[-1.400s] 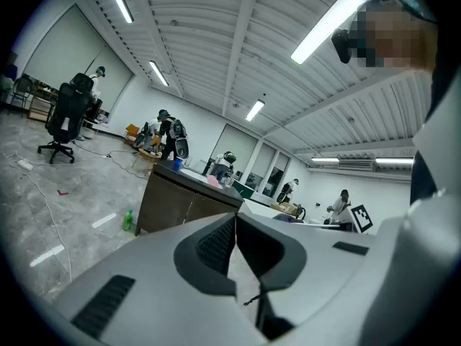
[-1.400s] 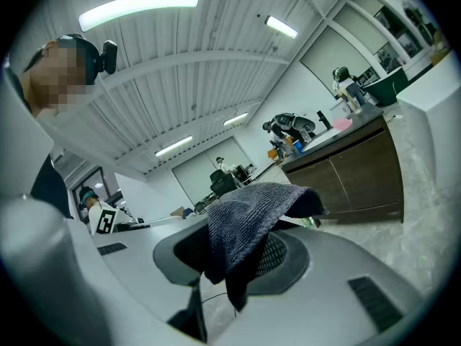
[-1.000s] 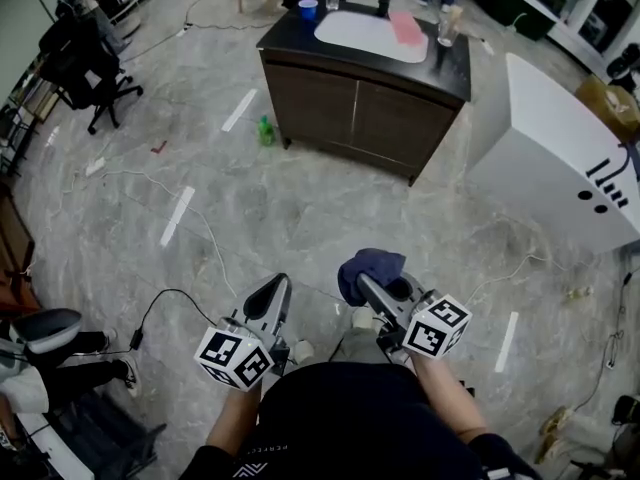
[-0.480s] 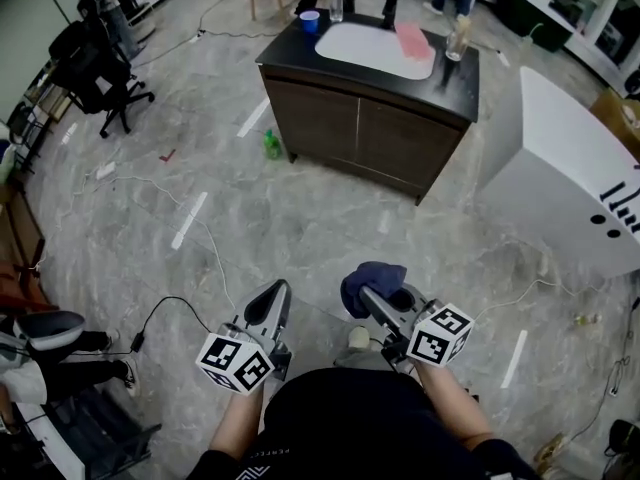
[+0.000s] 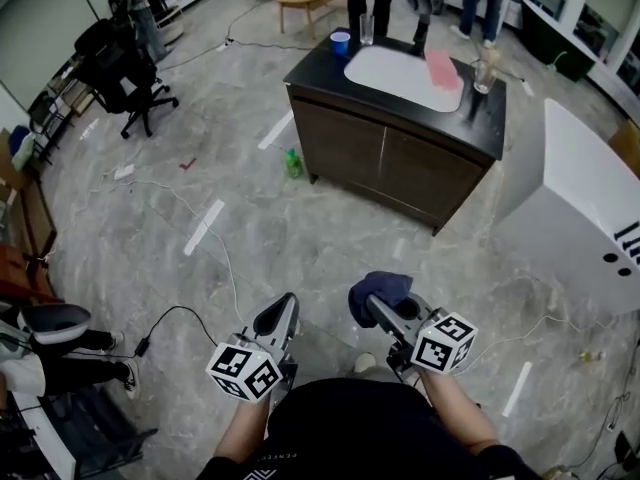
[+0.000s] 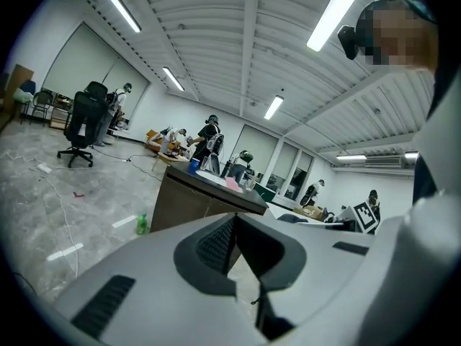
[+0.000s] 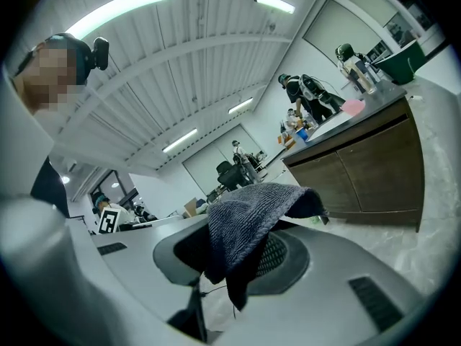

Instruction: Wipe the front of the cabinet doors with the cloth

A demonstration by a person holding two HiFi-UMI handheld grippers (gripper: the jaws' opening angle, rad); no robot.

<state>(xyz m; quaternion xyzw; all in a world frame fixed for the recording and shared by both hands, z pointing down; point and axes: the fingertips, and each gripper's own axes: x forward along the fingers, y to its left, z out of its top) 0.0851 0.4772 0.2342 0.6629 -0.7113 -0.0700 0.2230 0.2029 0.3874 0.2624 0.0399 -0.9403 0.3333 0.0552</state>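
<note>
Approach step, by my read: right tongs (image 5: pixel 372 306) clamped on cloth (image 5: pixel 385 286); left tongs (image 5: pixel 283 308) together, empty. Next: close in on cabinet doors (image 5: pixel 400 168), well ahead.

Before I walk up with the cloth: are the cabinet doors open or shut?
Shut. Both cabinet doors lie flush with the front, with only a thin seam between them.

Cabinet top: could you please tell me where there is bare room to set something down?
The dark strip of the cabinet top along its front edge, between the white basin and the doors, is bare, as is the near left corner by the blue cup. The back edge and right end are crowded: cup, glass, pink item, bottle.
</note>
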